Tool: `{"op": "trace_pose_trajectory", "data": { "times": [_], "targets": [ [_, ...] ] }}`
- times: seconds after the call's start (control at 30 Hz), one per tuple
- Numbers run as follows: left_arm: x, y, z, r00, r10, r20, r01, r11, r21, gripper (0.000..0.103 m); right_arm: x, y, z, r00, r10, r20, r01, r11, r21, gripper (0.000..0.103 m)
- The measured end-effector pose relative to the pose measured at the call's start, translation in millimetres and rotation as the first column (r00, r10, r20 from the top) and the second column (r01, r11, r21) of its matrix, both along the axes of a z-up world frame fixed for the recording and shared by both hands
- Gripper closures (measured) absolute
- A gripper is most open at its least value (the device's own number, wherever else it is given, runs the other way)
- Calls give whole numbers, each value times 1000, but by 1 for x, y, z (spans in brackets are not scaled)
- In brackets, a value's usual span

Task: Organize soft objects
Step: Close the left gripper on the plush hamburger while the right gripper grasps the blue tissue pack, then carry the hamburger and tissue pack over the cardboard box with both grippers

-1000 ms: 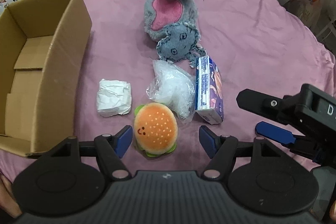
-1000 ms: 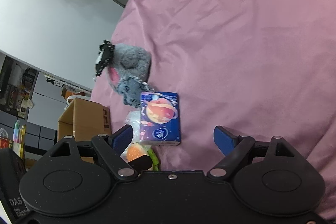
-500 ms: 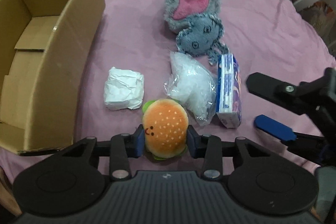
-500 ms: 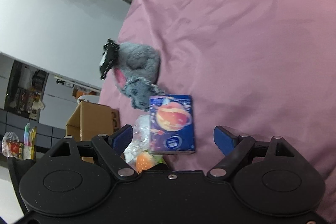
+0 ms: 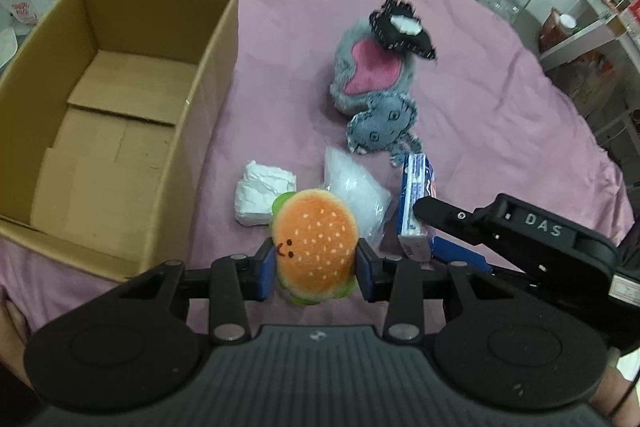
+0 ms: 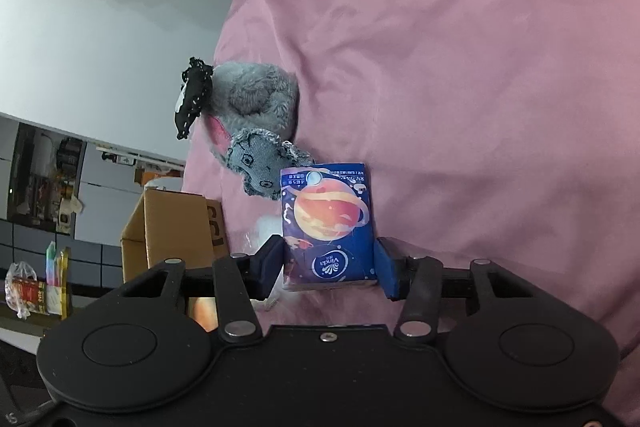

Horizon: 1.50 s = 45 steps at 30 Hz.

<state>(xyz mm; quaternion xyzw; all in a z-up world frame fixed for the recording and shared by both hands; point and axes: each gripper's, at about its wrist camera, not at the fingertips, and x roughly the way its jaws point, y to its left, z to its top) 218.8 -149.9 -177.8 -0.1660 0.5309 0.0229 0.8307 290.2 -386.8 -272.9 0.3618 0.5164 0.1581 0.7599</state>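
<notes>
The left tool [image 5: 316, 269] is clamped on the burger plush [image 5: 314, 251], its blue pads pressed to both sides of the bun, at the near edge of the pink-covered worktop [image 5: 480, 107]. Left of it stands the open cardboard box [image 5: 116, 131], its tall right wall between the plush and the box floor. Just beyond the plush lie a white crumpled wad [image 5: 262, 197] and a clear plastic bag [image 5: 354, 187], both touching or nearly touching it. Farther off sits the grey stuffed toy [image 5: 376, 87] with a black patch on top.

The right tool [image 6: 330, 267] is closed around the blue tissue pack [image 6: 328, 223], fingers against its two long sides; the pack lies on the cloth, its far end just beside the grey toy's denim head [image 6: 258, 163]. In the left view that tool crosses in front of the pack from the right.
</notes>
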Motion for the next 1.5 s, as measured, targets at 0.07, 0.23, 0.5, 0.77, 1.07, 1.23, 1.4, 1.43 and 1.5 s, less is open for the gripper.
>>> {"op": "trace_pose_trajectory", "data": {
  "times": [0.07, 0.23, 0.5, 0.77, 1.07, 1.23, 1.4, 1.43, 1.5],
  "targets": [
    [-7, 5, 8, 1000, 8, 14, -7, 1000, -12, 64, -4, 0, 6, 1000, -4, 16, 4, 1000, -5, 56],
    [-24, 13, 33, 997, 8, 78, -5, 1000, -30, 64, -16, 2, 23, 999, 0, 52, 2, 999, -38, 56],
    [-40, 30, 70, 993, 51, 109, -48, 999, -23, 64, -33, 6, 58, 997, 14, 70, -8, 997, -83, 56],
    [-51, 52, 107, 986, 67, 154, -65, 998, -19, 64, -55, 19, 99, 993, 9, 117, 7, 991, -135, 56],
    [-59, 74, 132, 981, 45, 189, -42, 999, -16, 64, -71, 43, 140, 983, 26, 183, 8, 983, -184, 56],
    [-63, 86, 144, 977, 19, 212, -18, 1000, -5, 64, -77, 62, 159, 976, 50, 212, -2, 975, -221, 56],
    [-66, 102, 151, 976, 18, 218, -17, 1000, -4, 64, -80, 80, 174, 969, 72, 237, -14, 971, -238, 56],
    [-67, 105, 151, 975, 18, 220, -17, 1000, -5, 64, -80, 85, 177, 967, 79, 243, -18, 970, -242, 56],
    [-68, 112, 152, 974, 19, 224, -18, 1000, -6, 64, -80, 93, 182, 963, 90, 254, -25, 968, -248, 56]
  ]
}}
